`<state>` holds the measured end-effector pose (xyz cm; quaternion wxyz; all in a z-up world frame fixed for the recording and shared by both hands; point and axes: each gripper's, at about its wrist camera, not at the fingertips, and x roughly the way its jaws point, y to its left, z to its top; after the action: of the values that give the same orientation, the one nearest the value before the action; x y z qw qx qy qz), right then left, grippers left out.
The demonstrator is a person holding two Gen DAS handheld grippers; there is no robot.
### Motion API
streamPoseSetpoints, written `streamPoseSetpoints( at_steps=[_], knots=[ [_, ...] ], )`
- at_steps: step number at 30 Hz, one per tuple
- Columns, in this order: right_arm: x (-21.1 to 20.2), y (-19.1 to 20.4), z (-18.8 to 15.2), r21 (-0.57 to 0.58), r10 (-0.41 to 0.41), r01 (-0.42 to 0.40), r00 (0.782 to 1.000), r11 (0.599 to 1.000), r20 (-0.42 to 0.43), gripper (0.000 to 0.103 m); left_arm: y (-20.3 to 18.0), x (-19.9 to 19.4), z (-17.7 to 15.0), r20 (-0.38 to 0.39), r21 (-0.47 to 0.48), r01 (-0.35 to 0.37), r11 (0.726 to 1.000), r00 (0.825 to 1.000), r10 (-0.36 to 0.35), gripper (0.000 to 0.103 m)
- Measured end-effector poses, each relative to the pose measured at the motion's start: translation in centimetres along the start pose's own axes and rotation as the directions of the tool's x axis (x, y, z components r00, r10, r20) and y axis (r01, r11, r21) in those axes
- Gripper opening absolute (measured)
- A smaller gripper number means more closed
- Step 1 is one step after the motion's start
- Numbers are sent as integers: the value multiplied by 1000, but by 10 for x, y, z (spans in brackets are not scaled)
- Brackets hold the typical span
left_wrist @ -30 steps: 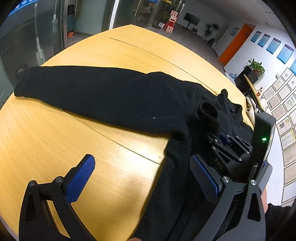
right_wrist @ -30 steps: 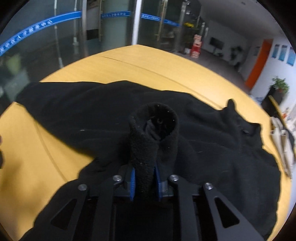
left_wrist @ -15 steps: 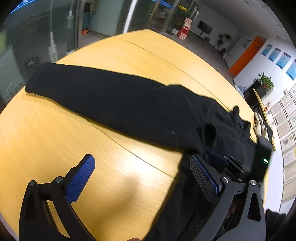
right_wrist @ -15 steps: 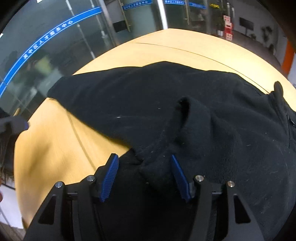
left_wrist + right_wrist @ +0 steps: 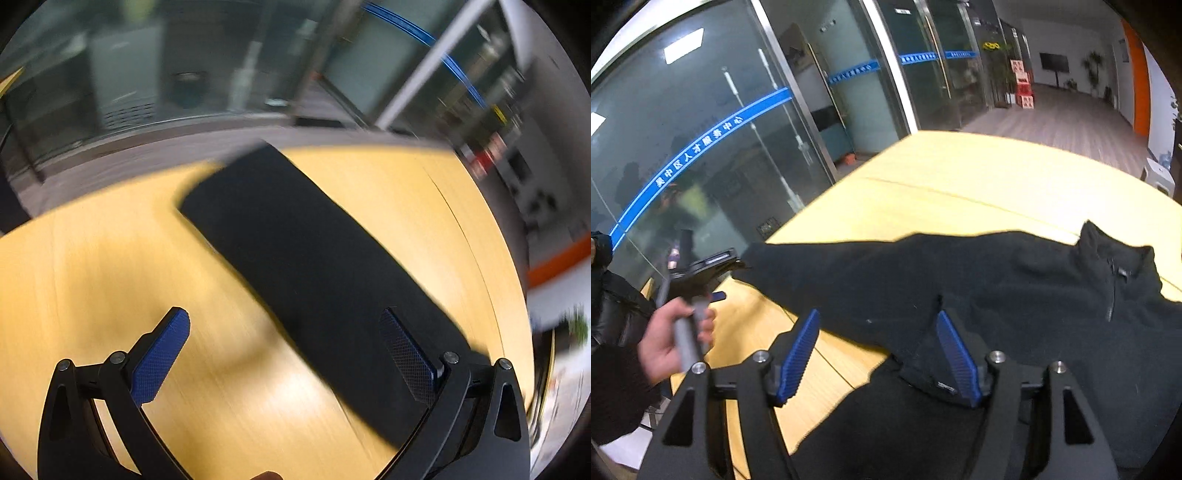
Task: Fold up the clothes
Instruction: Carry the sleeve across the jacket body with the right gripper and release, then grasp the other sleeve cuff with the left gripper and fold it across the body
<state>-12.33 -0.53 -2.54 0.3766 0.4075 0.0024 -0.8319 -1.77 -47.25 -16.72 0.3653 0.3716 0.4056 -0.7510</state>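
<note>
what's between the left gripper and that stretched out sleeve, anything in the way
Nothing visible. The open left gripper looks straight along the black sleeve, which lies flat on the wooden table; only bare tabletop lies around the cuff end. The view is motion-blurred, so small items could be missed.

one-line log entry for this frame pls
left gripper: open, over outstretched sleeve | right gripper: open, empty | black fleece: unfolded on table

Sweater (image 5: 1015, 295) on table (image 5: 960, 177) (sleeve (image 5: 306, 258) leftward)

My left wrist view smears with motion blur; the right stays sharp, evenly lit, with fisheye-bent, dark-vignetted edges.
</note>
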Motion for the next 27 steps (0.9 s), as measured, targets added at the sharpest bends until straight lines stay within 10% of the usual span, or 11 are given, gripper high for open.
streamPoseSetpoints(
  at_steps=[12,14,16,27],
  knots=[
    [44,50,2,32,69,-67,997,997,-43,70,43,49,42,-25,-128,73,989,997,-77,94],
    [45,54,-2,43,74,-72,996,996,-50,70,50,56,44,-55,-163,129,978,989,-139,63],
    [45,55,-5,52,75,-72,996,996,-55,70,56,62,47,-81,-198,182,963,976,-201,10],
    [-6,25,-33,129,20,-20,1000,991,-1,70,-10,-19,46,73,-40,326,945,944,-322,7]
  ],
)
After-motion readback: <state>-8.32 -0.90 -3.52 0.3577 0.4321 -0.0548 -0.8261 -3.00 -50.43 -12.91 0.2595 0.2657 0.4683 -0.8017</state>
